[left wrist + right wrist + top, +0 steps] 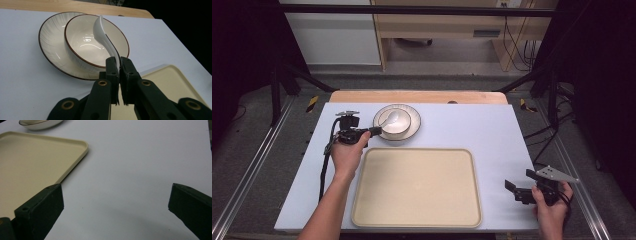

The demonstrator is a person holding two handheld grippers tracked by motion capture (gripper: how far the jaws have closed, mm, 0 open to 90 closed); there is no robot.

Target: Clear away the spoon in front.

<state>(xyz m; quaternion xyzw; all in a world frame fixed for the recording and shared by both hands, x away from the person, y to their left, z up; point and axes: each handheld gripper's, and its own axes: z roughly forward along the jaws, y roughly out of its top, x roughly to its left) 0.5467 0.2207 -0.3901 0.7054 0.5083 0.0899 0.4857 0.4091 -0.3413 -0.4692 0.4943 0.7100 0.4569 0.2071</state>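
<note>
White spoon (105, 37) pinched by left gripper (117, 65) above bowl (82, 53).

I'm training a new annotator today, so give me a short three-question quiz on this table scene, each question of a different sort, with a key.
1. True or false: the left gripper is shut on the handle of the white spoon.
2. Multiple choice: the bowl stands A) on the tray, B) on the plate, C) straight on the table.
3. Fill in: the right gripper hangs over the white table with its jaws ____.

Key
1. True: both jaws pinch the handle, and the spoon's scoop is over the bowl.
2. B: the bowl sits on the plate, beyond the beige tray, which carries nothing.
3. Open: the jaws stand wide apart with nothing between them.
</note>
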